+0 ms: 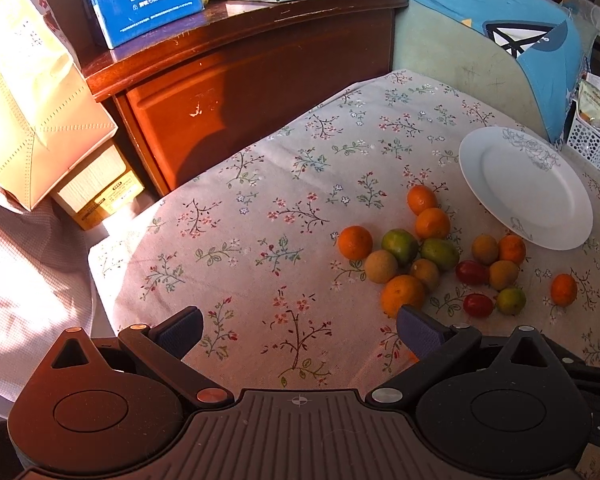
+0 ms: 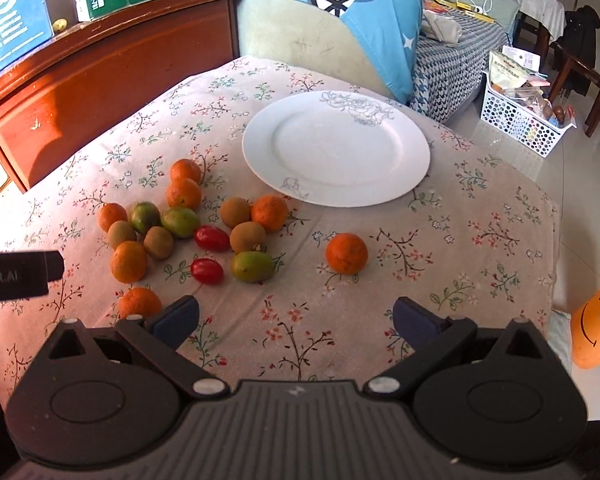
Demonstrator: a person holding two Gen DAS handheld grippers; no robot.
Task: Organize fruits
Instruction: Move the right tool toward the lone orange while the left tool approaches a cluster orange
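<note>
Right wrist, lone orange (image 2: 346, 253) ahead of hand-held gripper (image 2: 296, 318)

a glossy white ceramic-looking plate (image 2: 336, 148) sits on a matt woven cloth (image 2: 460, 240) printed with flowers. behind it, a polished reddish wood cabinet (image 1: 236, 92) shines in sunlight. the basket (image 2: 516, 120) looks like white perforated plastic.

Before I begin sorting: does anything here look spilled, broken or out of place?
Nothing spilled or broken. The fruits lie loose on the tablecloth, none on the white plate. One orange sits apart from the cluster.
</note>
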